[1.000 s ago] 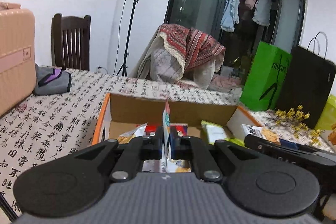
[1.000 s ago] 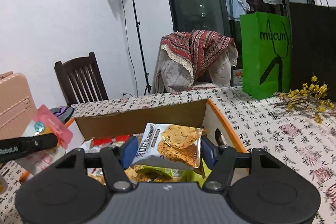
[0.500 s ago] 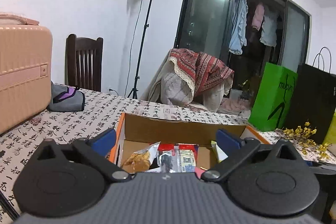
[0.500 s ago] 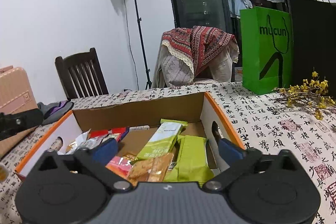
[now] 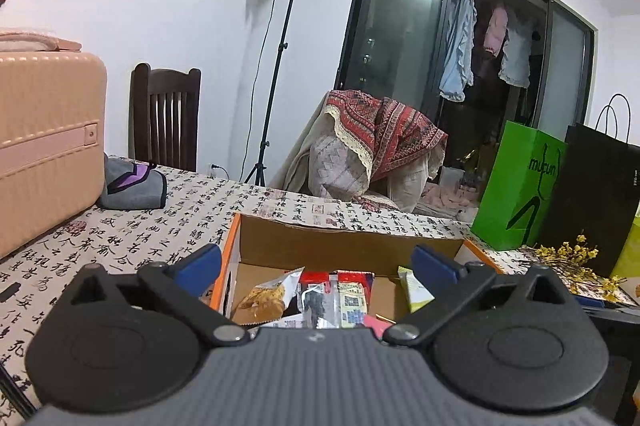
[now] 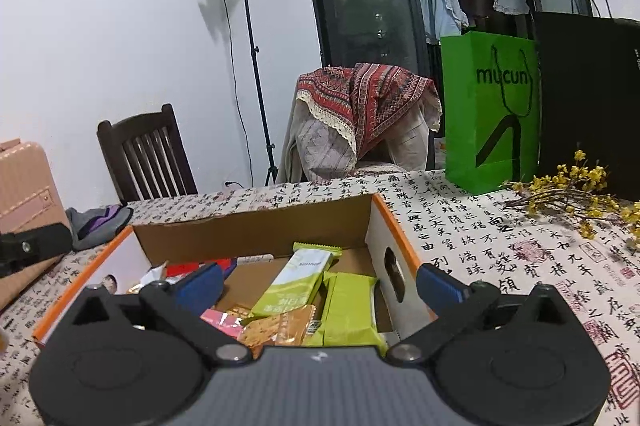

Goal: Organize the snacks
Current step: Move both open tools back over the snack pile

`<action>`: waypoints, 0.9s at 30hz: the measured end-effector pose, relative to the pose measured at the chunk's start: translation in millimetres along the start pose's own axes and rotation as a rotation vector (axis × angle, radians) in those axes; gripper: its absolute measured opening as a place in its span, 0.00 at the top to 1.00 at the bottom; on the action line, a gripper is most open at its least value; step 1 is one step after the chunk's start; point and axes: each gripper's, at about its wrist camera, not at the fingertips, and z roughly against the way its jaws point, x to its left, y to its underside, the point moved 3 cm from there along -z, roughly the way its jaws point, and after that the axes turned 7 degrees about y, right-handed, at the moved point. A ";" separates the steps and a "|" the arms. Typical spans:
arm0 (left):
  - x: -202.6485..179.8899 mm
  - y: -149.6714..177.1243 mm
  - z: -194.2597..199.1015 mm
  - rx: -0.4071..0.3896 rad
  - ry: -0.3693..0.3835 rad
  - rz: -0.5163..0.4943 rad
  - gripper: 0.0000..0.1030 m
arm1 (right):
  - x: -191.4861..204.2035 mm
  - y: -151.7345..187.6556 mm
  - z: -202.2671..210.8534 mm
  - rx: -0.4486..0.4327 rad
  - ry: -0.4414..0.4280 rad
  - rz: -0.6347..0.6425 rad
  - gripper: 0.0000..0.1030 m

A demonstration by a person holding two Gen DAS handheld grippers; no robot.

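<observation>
Both grippers spread wide and empty over the snack box.

Left gripper and right gripper: jaws apart, nothing between the pads. Cardboard box sits on the calligraphy-print tablecloth; inside it lie green wafer packets, a cracker packet and red-labelled packets.

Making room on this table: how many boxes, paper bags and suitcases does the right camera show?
Box: 1
Paper bags, green and black: 2
Suitcase: 1
Total: 4
</observation>
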 end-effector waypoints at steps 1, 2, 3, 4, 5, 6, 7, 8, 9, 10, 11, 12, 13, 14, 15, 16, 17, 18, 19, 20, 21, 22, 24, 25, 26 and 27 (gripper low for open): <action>-0.7 -0.5 2.9 0.004 -0.001 0.000 0.00 | -1.0 -1.2 4.2 -0.002 -0.003 0.000 0.00; -1.2 -0.6 5.8 0.009 -0.002 0.002 0.00 | -1.9 -1.9 9.3 -0.004 -0.005 0.001 0.00; -1.2 -0.6 9.1 0.012 0.000 0.006 0.00 | -2.8 -1.9 14.5 -0.006 -0.007 0.003 0.00; -0.8 -0.7 12.0 0.018 0.002 0.011 0.00 | -3.2 -1.7 18.5 -0.006 -0.008 0.008 0.00; -0.5 -0.4 15.3 0.027 0.002 0.015 0.00 | -3.5 -0.9 22.9 -0.005 -0.007 0.015 0.00; -0.3 -0.1 17.9 0.034 0.003 0.016 0.00 | -4.1 0.4 28.0 -0.005 -0.005 0.026 0.00; 0.1 1.0 21.6 0.040 0.008 0.015 0.00 | -4.3 1.1 32.1 -0.005 -0.003 0.034 0.00; 0.5 2.1 24.6 0.045 0.009 0.014 0.00 | -5.3 2.7 36.9 -0.005 -0.002 0.040 0.00; 0.9 3.9 28.4 0.051 0.008 0.010 0.00 | -6.2 4.1 41.4 -0.004 -0.002 0.045 0.00; 1.6 6.0 32.2 0.056 0.006 0.005 0.00 | -7.6 5.6 46.5 -0.003 -0.002 0.048 0.00; 2.3 8.5 36.7 0.061 0.006 0.000 0.00 | -8.8 7.2 50.2 -0.001 -0.002 0.051 0.00; 3.1 10.6 40.2 0.065 0.007 -0.003 0.00 | -9.9 9.3 54.2 0.003 -0.002 0.054 0.00; 4.5 13.0 43.9 0.068 0.008 -0.005 0.00 | -11.1 11.5 58.1 0.007 -0.003 0.058 0.00; 6.0 15.9 48.0 0.073 0.009 -0.006 0.00 | -12.1 13.8 61.7 0.010 -0.005 0.061 0.00; 7.1 18.1 50.9 0.078 0.008 -0.006 0.00 | -13.0 16.0 65.1 0.013 -0.008 0.063 0.00; 8.4 20.2 53.9 0.083 0.008 -0.005 0.00 | -13.9 18.3 68.4 0.015 -0.011 0.064 0.00; 10.1 23.1 57.3 0.088 0.009 -0.002 0.00 | -14.4 20.9 71.7 0.019 -0.015 0.065 0.00; 11.3 25.4 59.6 0.094 0.010 -0.002 0.00 | -14.7 23.6 74.4 0.023 -0.018 0.067 0.00; 12.2 27.7 61.9 0.099 0.009 -0.003 0.00 | -14.9 26.3 77.0 0.028 -0.022 0.069 0.00; 13.6 30.5 64.4 0.104 0.010 -0.004 0.00 | -15.0 29.9 79.9 0.034 -0.024 0.074 0.00; 14.8 33.3 66.9 0.109 0.011 -0.006 0.00 | -14.6 32.8 81.8 0.038 -0.025 0.079 0.00; 16.0 36.1 69.1 0.115 0.010 -0.007 0.00 | -14.5 36.1 83.9 0.044 -0.025 0.086 0.00; 17.9 41.3 72.7 0.128 0.010 -0.011 0.00 | -13.7 43.9 87.6 0.058 -0.025 0.098 0.00; 18.4 43.9 74.7 0.133 0.012 -0.013 0.00 | -13.4 48.0 89.4 0.067 -0.027 0.104 0.00; 18.9 46.7 76.6 0.139 0.013 -0.016 0.00 | -13.6 51.8 90.7 0.074 -0.030 0.108 0.00; 19.2 49.7 78.5 0.146 0.013 -0.020 0.00 | -13.5 55.3 91.9 0.081 -0.033 0.113 0.00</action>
